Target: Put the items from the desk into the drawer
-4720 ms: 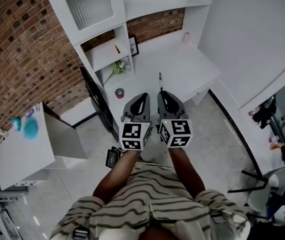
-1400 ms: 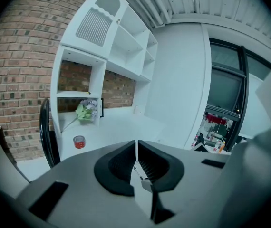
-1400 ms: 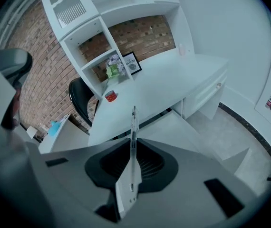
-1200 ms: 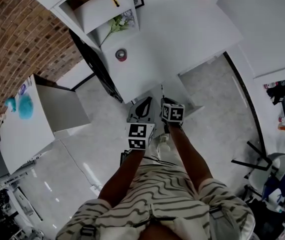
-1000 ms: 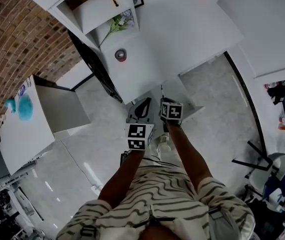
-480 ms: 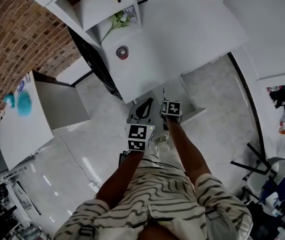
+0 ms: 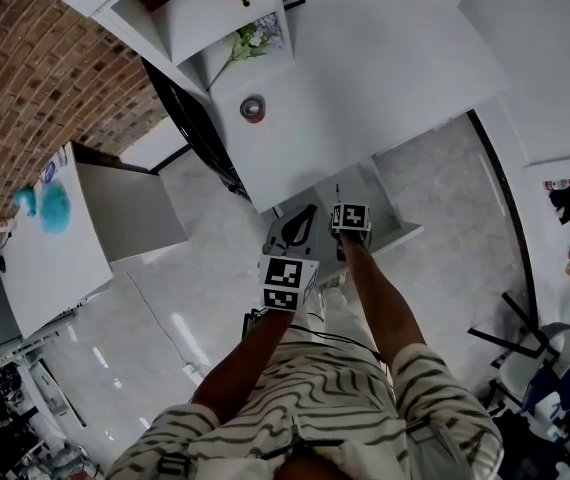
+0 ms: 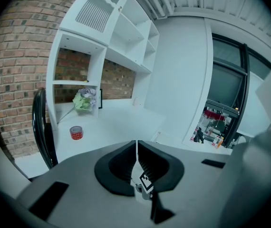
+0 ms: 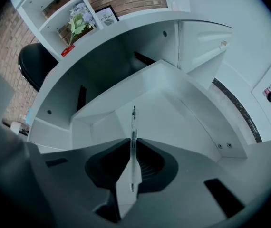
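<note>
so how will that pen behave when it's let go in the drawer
The pen looks thin, light and stiff: it sticks straight out of the right gripper without drooping. Its round barrel will probably roll on the smooth, flat floor of the drawer, though the walls should stop it.

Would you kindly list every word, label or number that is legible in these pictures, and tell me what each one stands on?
"NATURE": on the small framed picture at the back of the desk, beside the flowers; the finer line above it is too small to read.
red tape roll: its print is too blurred to read.
pen: no readable print.
Nothing else is legible.
</note>
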`<state>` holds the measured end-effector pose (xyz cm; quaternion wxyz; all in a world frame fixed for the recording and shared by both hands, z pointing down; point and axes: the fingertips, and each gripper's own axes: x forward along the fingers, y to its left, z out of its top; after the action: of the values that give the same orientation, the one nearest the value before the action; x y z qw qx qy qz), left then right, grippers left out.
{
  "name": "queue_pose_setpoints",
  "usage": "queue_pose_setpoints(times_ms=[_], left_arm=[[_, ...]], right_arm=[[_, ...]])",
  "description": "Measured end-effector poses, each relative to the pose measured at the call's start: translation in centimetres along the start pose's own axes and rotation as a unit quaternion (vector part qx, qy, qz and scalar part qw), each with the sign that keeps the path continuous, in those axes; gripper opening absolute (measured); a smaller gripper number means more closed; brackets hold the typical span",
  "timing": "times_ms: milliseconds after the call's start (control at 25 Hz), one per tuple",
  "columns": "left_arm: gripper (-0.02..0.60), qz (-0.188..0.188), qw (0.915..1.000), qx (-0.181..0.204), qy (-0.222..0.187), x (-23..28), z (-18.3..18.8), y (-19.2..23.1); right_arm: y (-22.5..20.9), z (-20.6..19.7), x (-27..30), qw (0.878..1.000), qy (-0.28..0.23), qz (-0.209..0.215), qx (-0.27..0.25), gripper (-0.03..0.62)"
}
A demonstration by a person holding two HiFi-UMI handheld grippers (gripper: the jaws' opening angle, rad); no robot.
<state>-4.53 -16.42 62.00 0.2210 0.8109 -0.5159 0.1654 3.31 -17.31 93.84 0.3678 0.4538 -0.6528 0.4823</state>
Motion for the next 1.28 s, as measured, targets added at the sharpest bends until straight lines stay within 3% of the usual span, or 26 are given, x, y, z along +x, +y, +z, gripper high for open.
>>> queue_pose_setpoints(times_ms=[1280], left_arm=[[0.006, 0.014, 0.9997, -0.018, 0.006, 0.4, -1.1, 2.0]], right_arm=[[-0.7, -2.0, 4.0, 0.999, 0.032, 0.007, -0.009, 0.051]])
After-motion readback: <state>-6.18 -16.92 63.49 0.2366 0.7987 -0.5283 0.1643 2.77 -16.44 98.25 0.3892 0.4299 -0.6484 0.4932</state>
